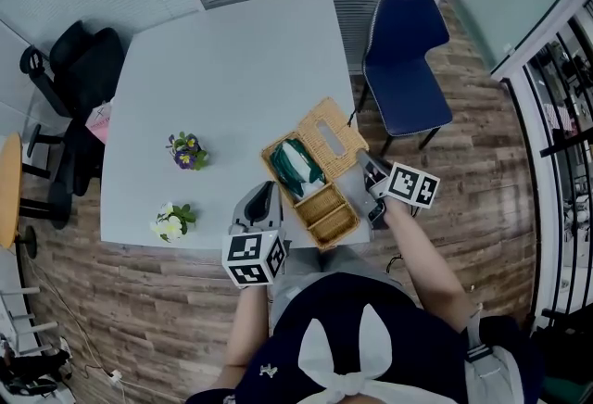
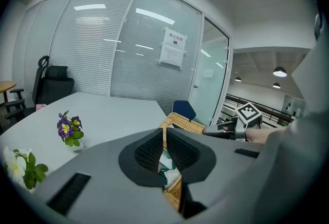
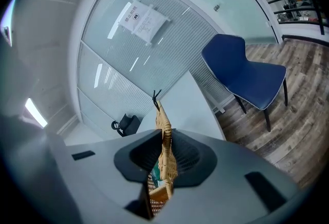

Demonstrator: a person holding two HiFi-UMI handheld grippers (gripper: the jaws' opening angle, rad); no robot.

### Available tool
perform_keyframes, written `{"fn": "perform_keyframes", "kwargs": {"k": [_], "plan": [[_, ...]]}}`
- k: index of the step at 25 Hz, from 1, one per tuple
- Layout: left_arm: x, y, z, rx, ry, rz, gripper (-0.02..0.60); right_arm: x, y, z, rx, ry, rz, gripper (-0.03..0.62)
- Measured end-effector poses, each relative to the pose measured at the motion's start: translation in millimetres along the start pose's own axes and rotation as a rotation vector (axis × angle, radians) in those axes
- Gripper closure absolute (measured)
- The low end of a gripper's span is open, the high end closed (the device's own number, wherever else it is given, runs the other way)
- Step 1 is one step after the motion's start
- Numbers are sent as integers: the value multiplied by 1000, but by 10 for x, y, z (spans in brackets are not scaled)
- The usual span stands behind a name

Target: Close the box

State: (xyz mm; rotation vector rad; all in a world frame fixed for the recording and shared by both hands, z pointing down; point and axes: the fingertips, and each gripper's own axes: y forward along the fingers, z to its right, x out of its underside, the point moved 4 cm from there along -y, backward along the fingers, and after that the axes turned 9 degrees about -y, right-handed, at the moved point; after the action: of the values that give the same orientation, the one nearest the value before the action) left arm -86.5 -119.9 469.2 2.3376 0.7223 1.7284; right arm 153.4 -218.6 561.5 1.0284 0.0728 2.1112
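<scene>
A wicker box lies near the front edge of the white table, its lid swung open toward the far side. A green and white bundle lies in one compartment. My left gripper is at the box's left wall; in the left gripper view its jaws pinch the thin wicker rim, with the bundle showing behind. My right gripper is at the lid's right edge. The right gripper view shows it shut on the lid, which stands edge-on between the pads.
A small pot of purple flowers and one of white flowers stand on the table left of the box. A blue chair is at the table's right, and a black office chair at its left. Glass walls surround the room.
</scene>
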Motion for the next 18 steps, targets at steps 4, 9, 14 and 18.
{"fn": "perform_keyframes", "kwargs": {"k": [4,9,14,18], "plan": [[-2,-4,-4,-5,-6,5,546,-1,-14,-22,-11,-18,4,536],[13,-5,-33,-12,-15,7,546,-16,-13,-88,-28,-72,6,537],[40,-29,-54,-14,-21,3,546,-20,-25,-182,-38,-127,0,540],[30,-32,-70,-6,-19,1,546,-9,-27,-214,-34,-144,0,542]]}}
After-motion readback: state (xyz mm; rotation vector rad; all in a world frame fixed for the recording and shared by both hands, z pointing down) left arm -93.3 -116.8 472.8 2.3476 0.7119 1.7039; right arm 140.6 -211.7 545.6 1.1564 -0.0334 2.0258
